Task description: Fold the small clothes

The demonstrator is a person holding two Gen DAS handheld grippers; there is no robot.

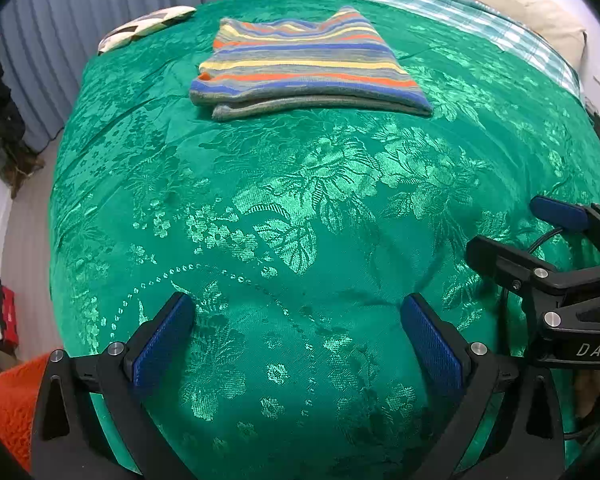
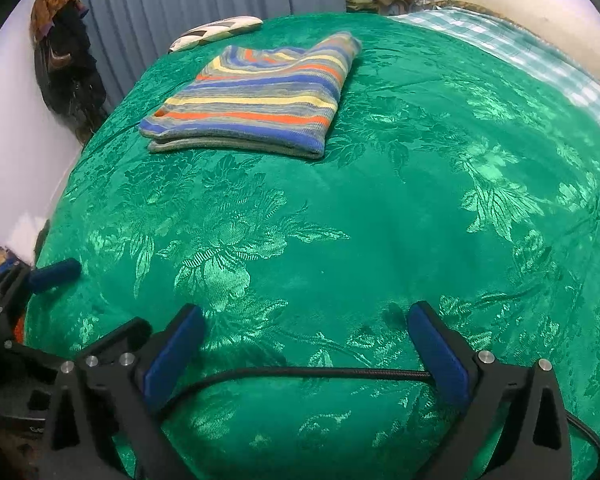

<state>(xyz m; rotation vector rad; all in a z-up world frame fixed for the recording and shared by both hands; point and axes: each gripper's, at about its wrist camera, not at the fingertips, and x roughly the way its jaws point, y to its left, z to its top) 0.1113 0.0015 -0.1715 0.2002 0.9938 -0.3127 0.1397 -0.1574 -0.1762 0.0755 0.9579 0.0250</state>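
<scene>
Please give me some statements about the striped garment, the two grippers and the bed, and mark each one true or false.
1. The striped garment lies folded on the green bedspread. True.
2. The left gripper is shut on the garment. False: it is open and holds nothing.
3. The right gripper is open. True.
4. The garment lies between the right gripper's fingers. False: it lies farther away on the bed.
5. A patterned pillow lies beyond the garment. True.

striped sweater (image 1: 304,64), green floral bedspread (image 1: 300,208)
</scene>
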